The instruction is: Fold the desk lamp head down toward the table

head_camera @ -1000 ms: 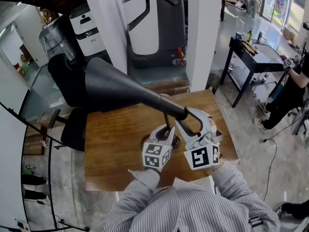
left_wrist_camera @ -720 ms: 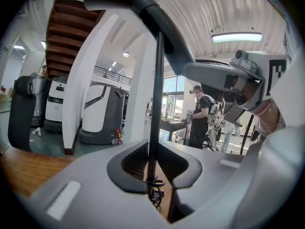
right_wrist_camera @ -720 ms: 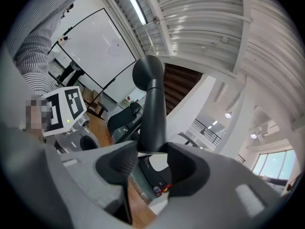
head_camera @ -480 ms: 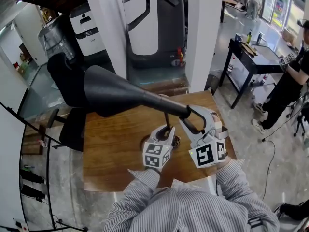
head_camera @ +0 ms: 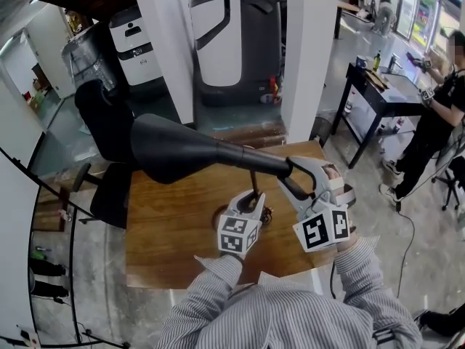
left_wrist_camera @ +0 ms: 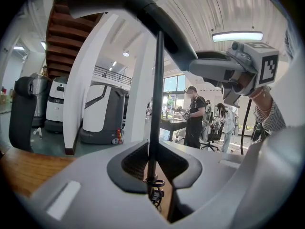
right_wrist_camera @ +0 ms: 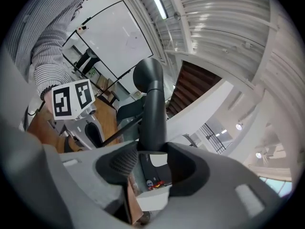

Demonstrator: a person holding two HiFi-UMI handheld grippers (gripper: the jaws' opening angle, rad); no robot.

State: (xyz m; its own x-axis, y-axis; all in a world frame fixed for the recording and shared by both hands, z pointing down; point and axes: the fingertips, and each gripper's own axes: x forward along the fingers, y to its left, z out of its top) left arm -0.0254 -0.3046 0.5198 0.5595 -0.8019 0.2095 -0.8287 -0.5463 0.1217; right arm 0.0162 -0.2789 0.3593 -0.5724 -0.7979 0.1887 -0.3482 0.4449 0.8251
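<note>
A black desk lamp stands on the wooden table [head_camera: 163, 227]. Its cone-shaped head [head_camera: 189, 151] reaches out to the left, and a thin upright stem [head_camera: 252, 182] carries it. My left gripper [head_camera: 251, 197] is shut on that stem, which runs straight up between the jaws [left_wrist_camera: 155, 104] in the left gripper view. My right gripper [head_camera: 293, 177] is shut on the narrow neck of the head, seen as a thick dark tube [right_wrist_camera: 152, 120] between its jaws in the right gripper view. The lamp's base is mostly hidden behind the left gripper.
Two white pillars [head_camera: 309, 57] and a grey machine [head_camera: 236, 42] stand beyond the table. A black chair [head_camera: 109, 129] is at the left. At the right are a black desk [head_camera: 385, 86] and a person [head_camera: 436, 115].
My right gripper has shifted right and rolled with the lamp neck in it. The cone's wide end has swung down and to the right. The left gripper has stayed on the stem.
</note>
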